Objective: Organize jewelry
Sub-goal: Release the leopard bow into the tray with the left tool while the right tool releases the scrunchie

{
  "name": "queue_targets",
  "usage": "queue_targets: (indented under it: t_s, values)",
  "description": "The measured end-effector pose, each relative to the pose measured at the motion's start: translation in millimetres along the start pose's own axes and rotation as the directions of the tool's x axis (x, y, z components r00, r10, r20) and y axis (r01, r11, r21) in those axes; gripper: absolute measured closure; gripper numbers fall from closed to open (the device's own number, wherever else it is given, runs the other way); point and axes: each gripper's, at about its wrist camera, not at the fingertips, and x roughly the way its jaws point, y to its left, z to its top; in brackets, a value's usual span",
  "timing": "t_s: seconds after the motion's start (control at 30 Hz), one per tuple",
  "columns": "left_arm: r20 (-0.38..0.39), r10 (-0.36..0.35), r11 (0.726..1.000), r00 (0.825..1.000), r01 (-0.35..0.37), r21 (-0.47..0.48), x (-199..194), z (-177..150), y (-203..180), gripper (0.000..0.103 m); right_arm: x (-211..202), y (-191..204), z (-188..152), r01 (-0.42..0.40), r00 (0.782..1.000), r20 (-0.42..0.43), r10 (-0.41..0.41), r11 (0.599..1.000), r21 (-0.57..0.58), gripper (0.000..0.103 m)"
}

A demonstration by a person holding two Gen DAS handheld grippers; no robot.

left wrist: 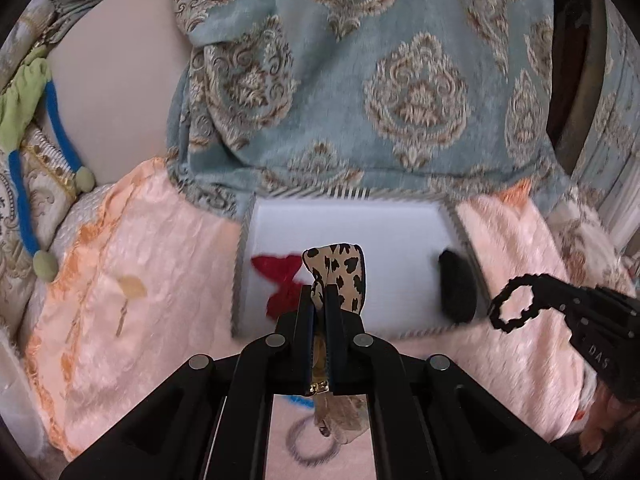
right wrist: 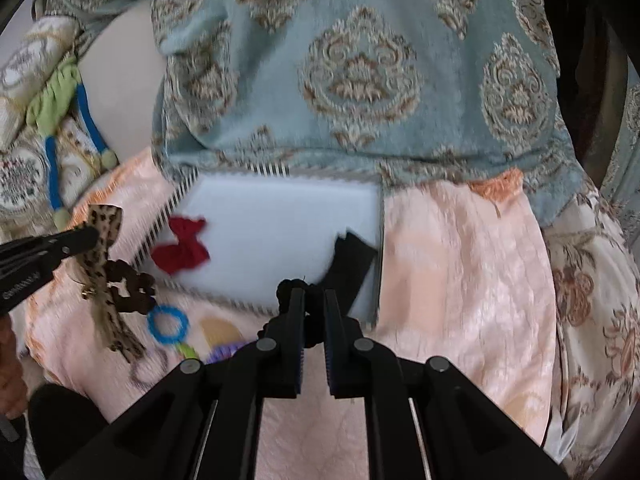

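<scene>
Leopard-print fabric, a bow (left wrist: 336, 276), is pinched between the closed jaws of the left gripper (left wrist: 319, 292) at the centre of the left wrist view, in front of a white tray (left wrist: 360, 232). On the tray lie a red bow (left wrist: 280, 280) at its left and a black piece (left wrist: 456, 284) at its right. The right gripper (right wrist: 313, 300) is clamped on a black scrunchie (right wrist: 292, 286) low in the middle of its view. A blue ring (right wrist: 168, 325) lies on the pink cloth (right wrist: 460, 260) at lower left.
</scene>
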Motion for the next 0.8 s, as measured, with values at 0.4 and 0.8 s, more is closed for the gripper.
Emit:
queue_targets:
  t_s: [0.4,0.8]
  values:
    - [-0.005,-0.130,0.987,0.991,0.129,-0.092,96.3,36.9,-14.2,0.103,97.2,-8.3,36.8,-0.077,0.997,0.001,0.077,0.996,0.038,0.095]
    - [-0.020,-0.011,0.993,1.000,0.008,-0.114,174.4,50.0,24.5,0.103,202.2,-26.1,72.1,-0.115,0.989,-0.075,0.125,0.986,0.121,0.093]
